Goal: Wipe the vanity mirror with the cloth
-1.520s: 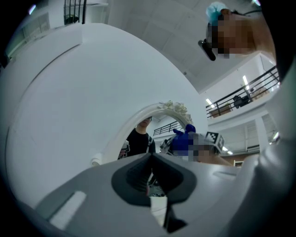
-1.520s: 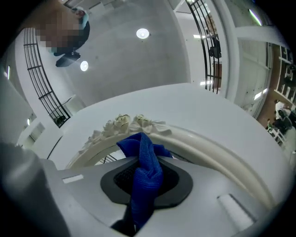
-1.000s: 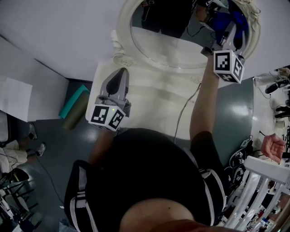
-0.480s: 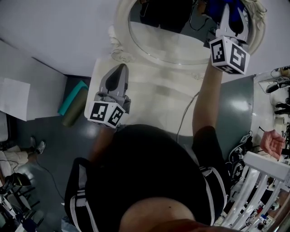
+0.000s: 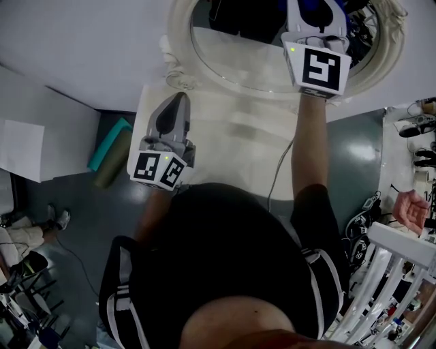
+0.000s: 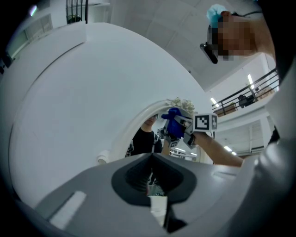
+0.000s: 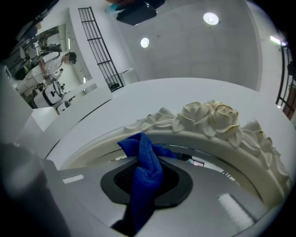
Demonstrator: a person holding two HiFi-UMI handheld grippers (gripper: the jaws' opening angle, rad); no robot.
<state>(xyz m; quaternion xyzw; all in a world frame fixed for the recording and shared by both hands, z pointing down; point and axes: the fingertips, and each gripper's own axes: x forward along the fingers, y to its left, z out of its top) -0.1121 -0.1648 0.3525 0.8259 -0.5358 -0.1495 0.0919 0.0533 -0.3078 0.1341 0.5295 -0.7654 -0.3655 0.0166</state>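
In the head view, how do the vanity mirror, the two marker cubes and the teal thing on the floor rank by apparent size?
1. vanity mirror, although cropped.
2. right marker cube.
3. left marker cube and teal thing: about alike.
The right cube is held nearer the camera, so both cubes may truly match.

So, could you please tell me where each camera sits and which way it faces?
Head view: on the person's head, looking steeply down at the vanity table and mirror; torso, both arms, left gripper and right gripper show.
Left gripper view: rides the left gripper, looking up past its shut jaws at the mirror; the person's right forearm shows.
Right gripper view: rides the right gripper, looking along jaws clamped on the blue cloth at the mirror's rose crest.
Shared: both gripper views show cloth and crest.
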